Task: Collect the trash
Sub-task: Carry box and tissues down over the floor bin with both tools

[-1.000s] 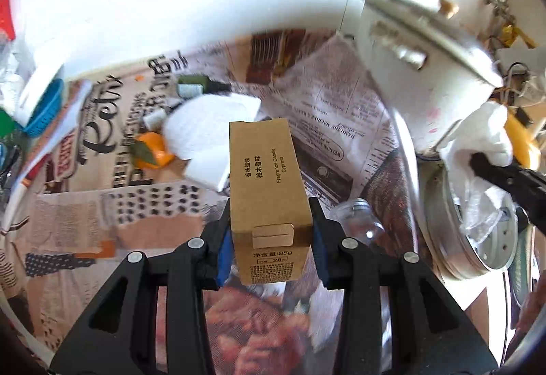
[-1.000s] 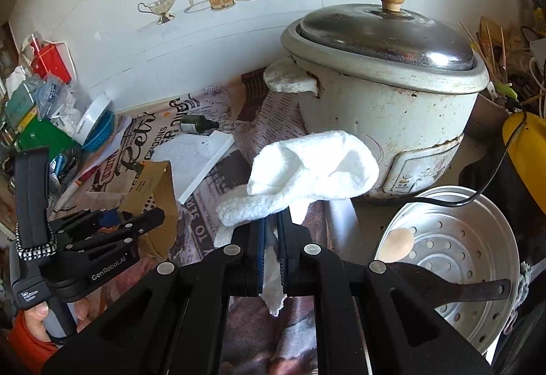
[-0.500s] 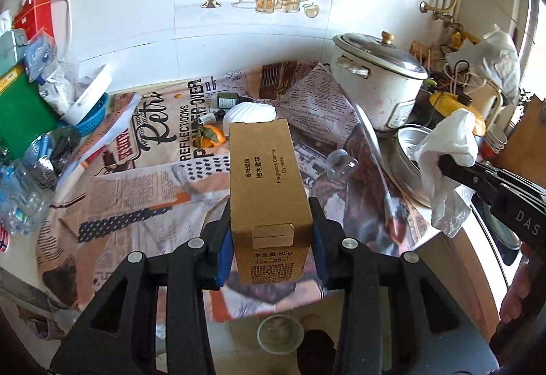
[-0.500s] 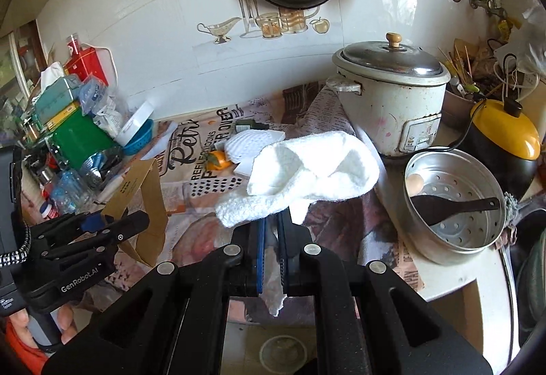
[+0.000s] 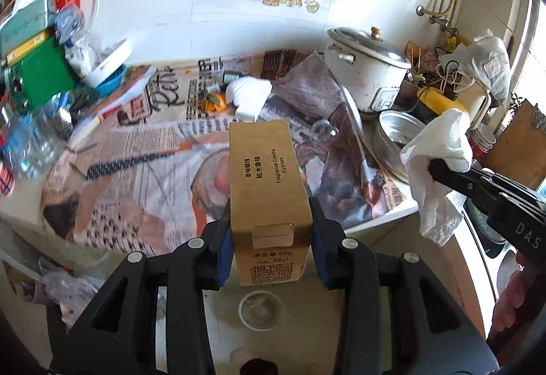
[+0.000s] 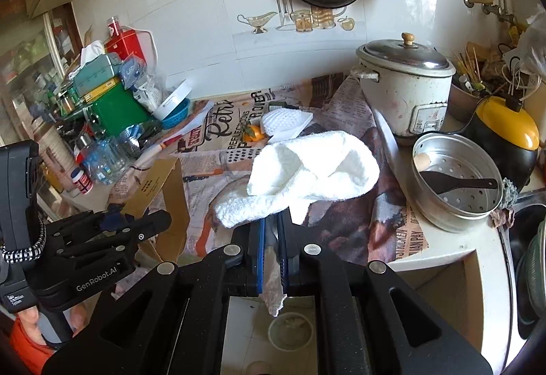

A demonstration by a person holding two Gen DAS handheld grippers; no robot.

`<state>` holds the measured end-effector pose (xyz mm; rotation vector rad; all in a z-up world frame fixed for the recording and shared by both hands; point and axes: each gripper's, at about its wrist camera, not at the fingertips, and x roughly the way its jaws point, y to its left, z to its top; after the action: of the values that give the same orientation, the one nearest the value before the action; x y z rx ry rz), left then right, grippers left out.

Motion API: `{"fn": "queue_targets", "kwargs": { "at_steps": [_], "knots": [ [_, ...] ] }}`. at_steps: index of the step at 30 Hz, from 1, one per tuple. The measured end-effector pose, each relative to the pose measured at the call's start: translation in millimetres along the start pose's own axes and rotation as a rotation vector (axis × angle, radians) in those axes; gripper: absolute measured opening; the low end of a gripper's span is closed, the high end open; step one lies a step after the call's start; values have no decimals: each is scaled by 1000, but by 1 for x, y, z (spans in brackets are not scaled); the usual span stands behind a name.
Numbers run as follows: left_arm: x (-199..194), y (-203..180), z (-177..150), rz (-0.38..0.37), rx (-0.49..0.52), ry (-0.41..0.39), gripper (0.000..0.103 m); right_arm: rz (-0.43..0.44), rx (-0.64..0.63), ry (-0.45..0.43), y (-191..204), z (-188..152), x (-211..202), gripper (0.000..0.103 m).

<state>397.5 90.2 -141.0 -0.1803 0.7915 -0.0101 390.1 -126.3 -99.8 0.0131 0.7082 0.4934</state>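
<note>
Brown cardboard is clamped between the blue pads of the left gripper (image 5: pixel 271 248): one cardboard box (image 5: pixel 268 190) is held near its lower end, its long axis running forward along the fingers and away from the camera. In the right wrist view the same box (image 6: pixel 163 190) is seen at the left, open-ended and tilted. The right gripper (image 6: pixel 271 238) is closed tight on one white cloth (image 6: pixel 307 173), pinched by a thin fold, with the bulk bunched above the fingertips and a tail hanging below them.

Both grippers are held out past the counter's front edge (image 5: pixel 372 224), over the floor, the left one to the left of the right. Directly beneath them, on the floor, one small round white container (image 6: pixel 290 330) is seen; it is judged to be a possible drop target, lying slightly nearer the right gripper, though its purpose cannot be confirmed.

On the newspaper-covered counter (image 6: pixel 218 177), possible trash is left well ahead of both grippers: one white paper pad (image 6: pixel 286 124), one orange peel (image 6: pixel 254 134) just beside it, and one clear plastic piece (image 5: pixel 324 132). Further right, one rice cooker (image 6: pixel 406 84), one steamer basket (image 6: pixel 457 183) holding one egg and one black paddle, and one yellow kettle (image 6: pixel 508 132) are counted.
</note>
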Motion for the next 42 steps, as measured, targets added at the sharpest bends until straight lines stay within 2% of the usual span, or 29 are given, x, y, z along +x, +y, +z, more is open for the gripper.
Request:
{"fn": "queue_targets", "kwargs": {
  "at_steps": [9, 17, 27, 35, 38, 42],
  "knots": [
    [34, -41, -84, 52, -102, 105, 38, 80, -36, 122, -38, -66, 14, 7],
    [98, -43, -150, 76, -142, 230, 38, 75, -14, 267, -68, -131, 65, 7],
    [211, 14, -242, 101, -160, 353, 38, 32, 91, 458, -87, -232, 186, 7],
    [296, 82, -321, 107, -198, 432, 38, 33, 136, 574, -68, -319, 297, 7],
    [319, 104, -345, 121, -211, 458, 38, 57, 142, 620, -59, -344, 333, 9],
    [341, 123, -367, 104, -240, 484, 38, 73, 149, 668, -49, -367, 364, 10]
  ]
}}
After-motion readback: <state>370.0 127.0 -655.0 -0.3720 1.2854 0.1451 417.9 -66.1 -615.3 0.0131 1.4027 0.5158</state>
